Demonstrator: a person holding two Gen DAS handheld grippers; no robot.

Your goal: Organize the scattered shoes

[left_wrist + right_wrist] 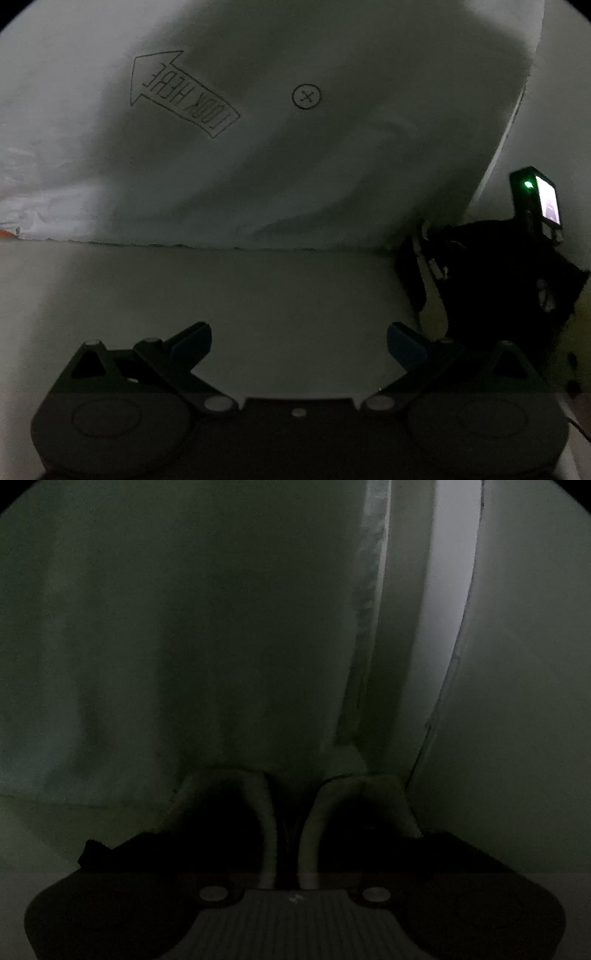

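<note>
Darkness covers both views, and detail is scarce. In the left wrist view a pale sheet (pixel 295 155) hangs as a backdrop across the top half, marked with an arrow (pixel 181 94) at ten o'clock that reads "LOOK HERE" upside down, and a circled cross (pixel 306 96) near twelve. The sheet meets a pale surface (pixel 229 295) along a seam across the middle. At three o'clock stands a dark device (pixel 509 280), the other gripper by its look, with a lit screen (pixel 549 201) and a green light (pixel 529 184) on top. At nine o'clock, by the frame edge, is a small orange patch, too small to tell. The left gripper (pixel 299 343) has its jaws spread wide, blue pads (pixel 404 347) facing each other with only bare surface between them.

In the right wrist view the right gripper (pixel 290 853) is almost black; its fingers cannot be made out, so I cannot tell how its jaws stand. Just ahead, at six o'clock, sit two shoes (pixel 255 805) side by side, pale-rimmed with dark openings toward the camera, their inner rims nearly touching. Behind them the sheet hangs, with a brighter vertical strip (pixel 443 590) at one o'clock and a pale wall (pixel 517 701) at three.
</note>
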